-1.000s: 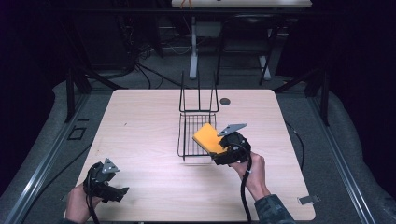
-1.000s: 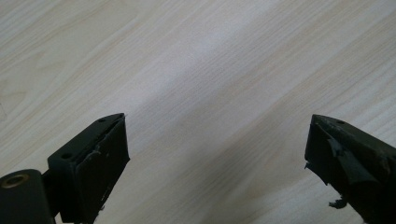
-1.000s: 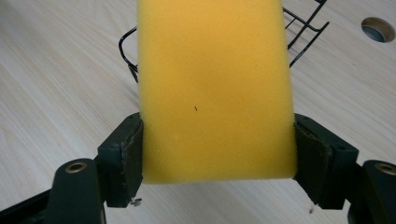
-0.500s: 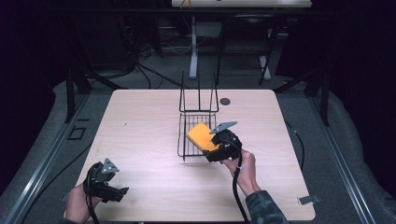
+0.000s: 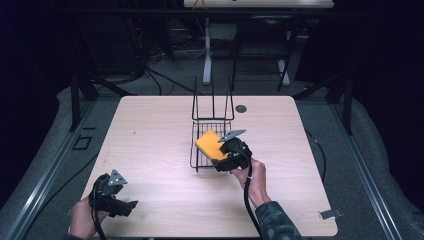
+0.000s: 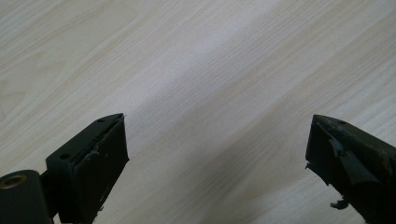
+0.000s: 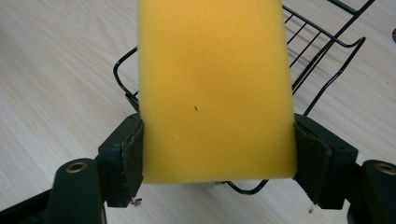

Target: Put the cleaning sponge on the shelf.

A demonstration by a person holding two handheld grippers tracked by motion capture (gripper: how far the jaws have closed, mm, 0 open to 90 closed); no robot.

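High view: overhead, facing forward onto table (image 5: 150, 130). Left gripper view: close above bare tabletop. Right gripper view: close, facing wire rack (image 7: 322, 56); rack (image 5: 210, 145) shared with high view.

Sponge (image 7: 215, 88): plain yellow-orange, one tiny dark speck on its face. Wire rack (image 5: 210, 122): black. Table (image 5: 150, 135): pale wood with fine, light grain lines. Right gripper (image 7: 217, 151): black jaws, grey plate on top in the high view. Left gripper (image 6: 215, 158): black jaws, worn at the edges. Sleeve (image 5: 275, 222): dark mottled pattern. Floor (image 5: 370, 150): grey.
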